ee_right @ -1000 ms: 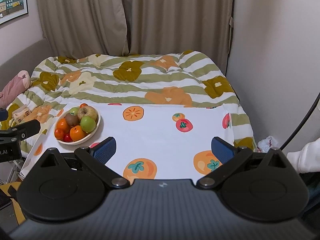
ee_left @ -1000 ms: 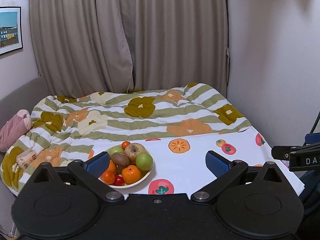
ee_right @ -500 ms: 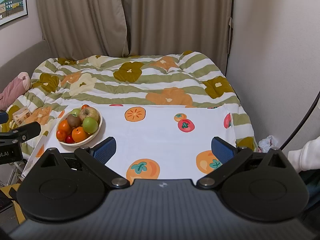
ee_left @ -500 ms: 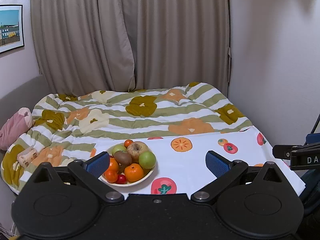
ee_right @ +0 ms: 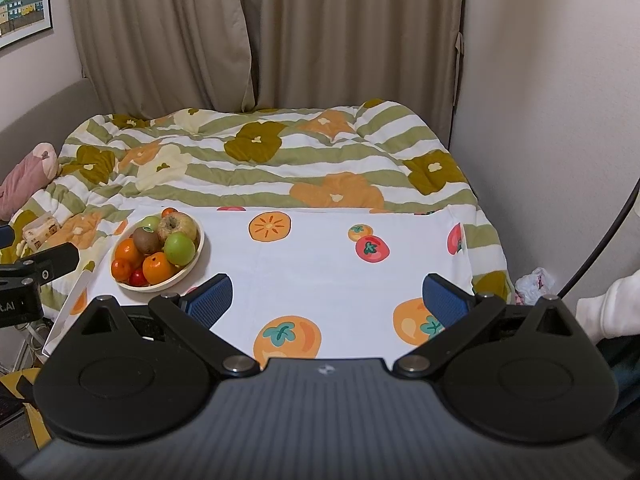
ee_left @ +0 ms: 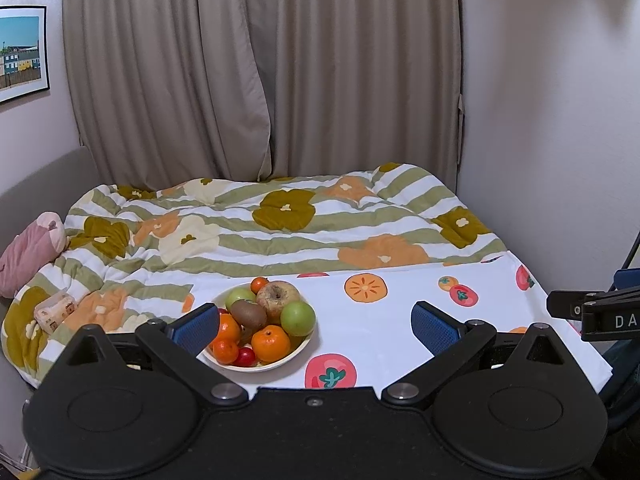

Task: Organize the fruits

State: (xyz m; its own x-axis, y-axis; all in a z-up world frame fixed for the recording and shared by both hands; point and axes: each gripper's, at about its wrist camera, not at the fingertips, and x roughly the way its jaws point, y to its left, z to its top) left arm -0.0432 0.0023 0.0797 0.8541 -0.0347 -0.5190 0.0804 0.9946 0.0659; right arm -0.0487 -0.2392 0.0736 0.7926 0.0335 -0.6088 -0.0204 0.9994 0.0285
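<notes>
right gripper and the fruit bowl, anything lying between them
Nothing stands between them. In the right wrist view, only bare white fruit-print cloth separates the open right gripper from the fruit bowl.

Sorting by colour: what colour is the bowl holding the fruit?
Cream bowl, clearest in the right wrist view.

Your left tool's finger (ee_left: 197, 328) covers the bowl's (ee_left: 276, 365) left rim; the framed picture (ee_left: 22, 52) is cut off.

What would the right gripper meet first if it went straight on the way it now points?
Probably the white fruit-print cloth: the open right gripper aims at bare cloth, the fruit bowl off to its left. Depth is unclear.
</notes>
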